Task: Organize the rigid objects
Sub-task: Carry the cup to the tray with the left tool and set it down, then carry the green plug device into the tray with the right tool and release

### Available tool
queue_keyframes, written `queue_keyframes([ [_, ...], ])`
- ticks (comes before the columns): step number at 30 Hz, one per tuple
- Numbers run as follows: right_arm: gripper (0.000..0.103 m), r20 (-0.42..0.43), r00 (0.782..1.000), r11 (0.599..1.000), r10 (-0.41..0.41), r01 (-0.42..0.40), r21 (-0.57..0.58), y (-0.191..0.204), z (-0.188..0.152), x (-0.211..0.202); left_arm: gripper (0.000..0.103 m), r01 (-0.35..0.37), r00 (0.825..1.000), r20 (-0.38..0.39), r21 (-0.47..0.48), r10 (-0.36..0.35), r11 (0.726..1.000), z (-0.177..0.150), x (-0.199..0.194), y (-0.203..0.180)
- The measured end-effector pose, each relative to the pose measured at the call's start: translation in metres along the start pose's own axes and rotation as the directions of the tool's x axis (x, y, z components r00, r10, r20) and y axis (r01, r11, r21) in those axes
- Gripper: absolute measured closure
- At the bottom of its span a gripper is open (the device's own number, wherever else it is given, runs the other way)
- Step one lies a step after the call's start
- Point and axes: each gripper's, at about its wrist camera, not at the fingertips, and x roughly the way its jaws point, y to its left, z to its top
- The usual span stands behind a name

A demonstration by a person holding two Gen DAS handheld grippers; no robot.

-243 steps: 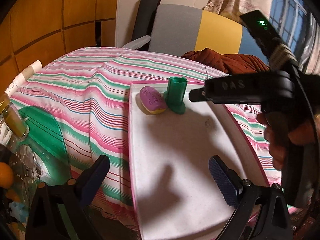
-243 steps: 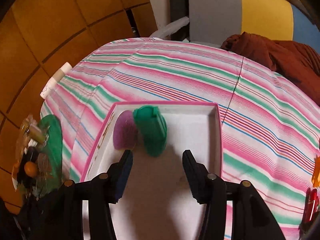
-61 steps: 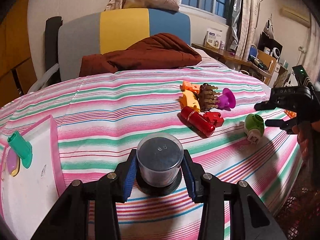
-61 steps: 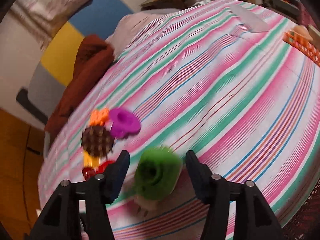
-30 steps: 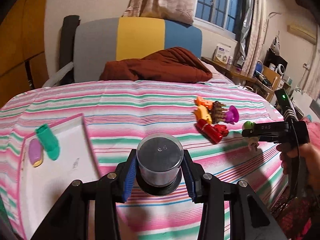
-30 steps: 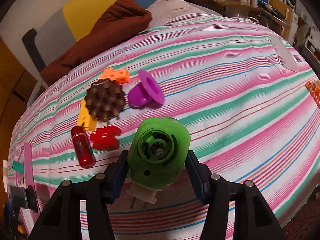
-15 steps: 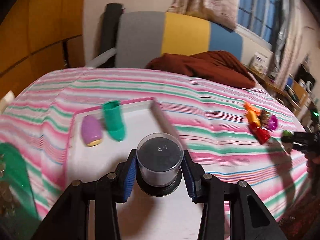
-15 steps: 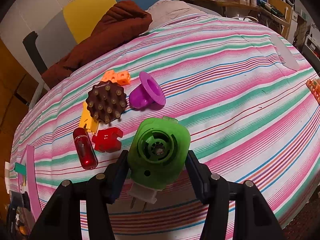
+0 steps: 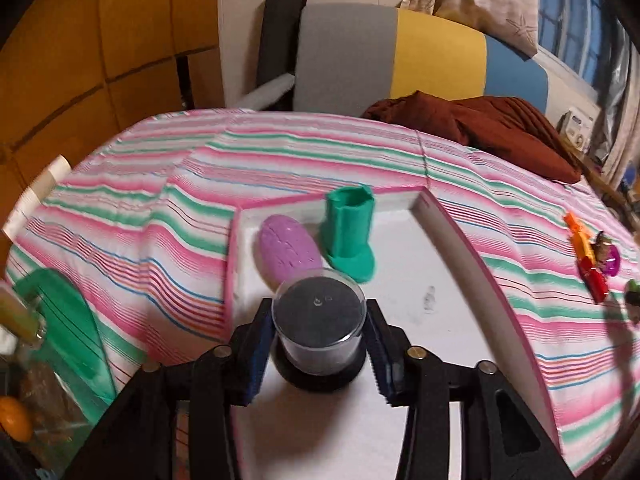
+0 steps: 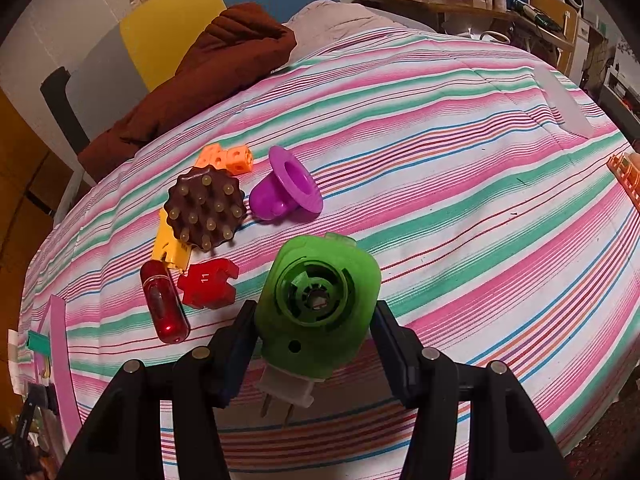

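Observation:
My left gripper [image 9: 318, 342] is shut on a clear round case with a black base [image 9: 319, 330], held over the white pink-rimmed tray [image 9: 460, 248]. In the tray lie a purple oval piece [image 9: 288, 250] and a teal tube [image 9: 349, 232]. My right gripper [image 10: 316, 340] is shut on a green plug-in device [image 10: 318, 300], above the striped bedcover. On the cover beyond it lie a red capsule [image 10: 164, 304], a red piece [image 10: 208, 282], a brown studded disc [image 10: 206, 208], a yellow piece [image 10: 170, 250], an orange block [image 10: 228, 158] and a purple funnel [image 10: 286, 190].
A brown blanket [image 9: 472, 128] lies at the far side by a grey, yellow and blue headboard [image 9: 420, 56]. A green plate and jars [image 9: 44, 336] stand to the left of the bed. Shelves with clutter [image 10: 520, 0] are at the far right.
My left gripper has carried the clear case leftward from the toy pile to above the tray. My right gripper has closed on the green plug-in device and holds it almost still.

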Motion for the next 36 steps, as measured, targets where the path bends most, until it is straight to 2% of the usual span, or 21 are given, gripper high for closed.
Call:
queue_keyframes([
  [1, 0.046, -0.001, 1.000, 1.000, -0.002, 0.002, 0.000, 0.000, 0.000, 0.000, 0.042, -0.013, 1.000, 0.006, -0.001, 0.013, 1.000, 0.000, 0.000, 0.001],
  [3, 0.046, -0.002, 1.000, 1.000, -0.004, 0.004, 0.001, 0.001, 0.000, 0.002, 0.034, -0.006, 1.000, 0.021, -0.028, 0.006, 1.000, -0.001, -0.004, 0.005],
  [7, 0.046, 0.000, 1.000, 1.000, -0.006, 0.006, 0.001, 0.000, 0.000, 0.000, 0.009, -0.003, 0.997, 0.078, -0.124, 0.013, 0.992, -0.010, -0.021, 0.014],
  [9, 0.046, 0.003, 1.000, 1.000, -0.009, 0.009, 0.000, 0.000, 0.000, -0.001, 0.005, 0.001, 0.995, 0.103, -0.160, 0.016, 0.987, -0.016, -0.030, 0.017],
  [12, 0.046, 0.018, 1.000, 1.000, -0.018, 0.018, -0.017, 0.002, 0.000, -0.004, 0.004, 0.028, 0.993, 0.120, -0.183, -0.006, 0.983, -0.025, -0.041, 0.017],
  [16, 0.046, 0.046, 0.999, 0.998, -0.014, 0.017, -0.066, 0.011, -0.001, -0.009, 0.001, 0.041, 0.992, 0.126, -0.158, -0.021, 0.987, -0.030, -0.047, 0.007],
  [20, 0.046, 0.066, 0.998, 0.992, 0.014, -0.005, -0.127, 0.024, -0.004, -0.015, 0.001, 0.042, 0.992, 0.125, -0.099, -0.029, 0.994, -0.033, -0.051, -0.008],
  [24, 0.046, 0.104, 0.993, 0.984, 0.063, -0.045, -0.173, 0.038, -0.014, -0.026, 0.001, 0.062, 0.992, 0.117, -0.083, -0.052, 0.995, -0.037, -0.052, -0.013],
  [31, 0.046, 0.057, 0.985, 0.952, 0.164, -0.143, -0.272, 0.086, -0.044, -0.029, 0.001, 0.106, 0.991, 0.093, -0.083, -0.098, 0.991, -0.040, -0.050, -0.017],
  [36, 0.046, 0.001, 0.972, 0.899, 0.233, -0.215, -0.383, 0.144, -0.064, -0.031, 0.001, 0.102, 0.991, 0.089, -0.048, -0.097, 0.994, -0.042, -0.053, -0.021],
])
